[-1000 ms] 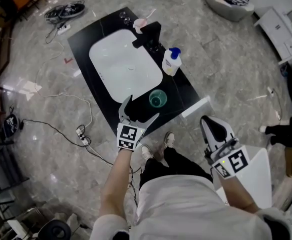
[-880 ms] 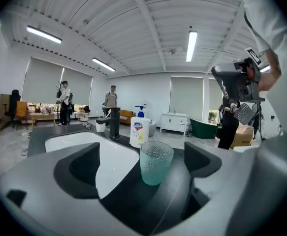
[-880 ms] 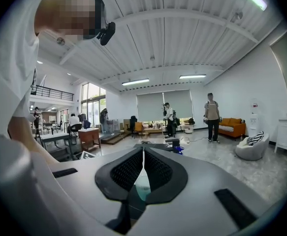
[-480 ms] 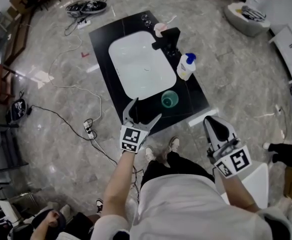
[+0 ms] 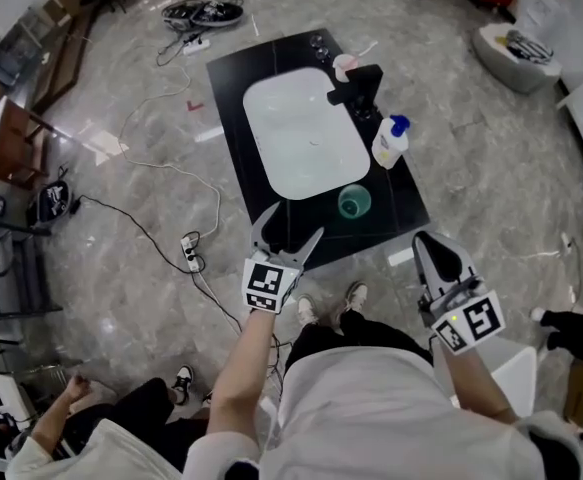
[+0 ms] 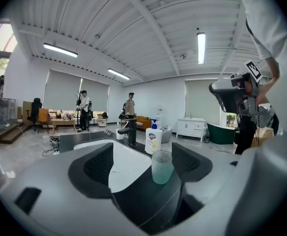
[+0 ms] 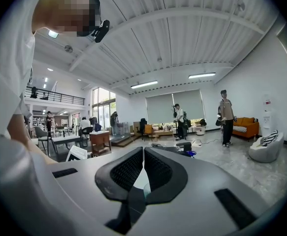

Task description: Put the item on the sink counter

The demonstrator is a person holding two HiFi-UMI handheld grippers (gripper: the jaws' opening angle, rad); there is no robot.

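A translucent green cup [image 5: 352,202] [image 6: 162,166] stands upright on the black sink counter [image 5: 403,206], near its front right corner beside the white basin [image 5: 305,136]. My left gripper [image 5: 289,226] [image 6: 143,163] hovers over the counter's front edge, short of the cup and to its left in the head view. Its jaws are open and have just been closing, with nothing between them; the cup is ahead of them, untouched. My right gripper [image 5: 441,258] [image 7: 143,163] is held off the counter's right front corner, jaws shut and empty.
A black faucet [image 5: 361,83], a white soap bottle with a blue pump [image 5: 390,143] and a pink cup [image 5: 344,66] stand along the counter's right side. Cables and a power strip [image 5: 190,250] lie on the floor at left. A person [image 5: 101,428] crouches at lower left.
My left gripper has drawn back from the green cup, and its jaws stand narrower. The whole view has shifted, so the counter sits further right. The right gripper has hardly moved.
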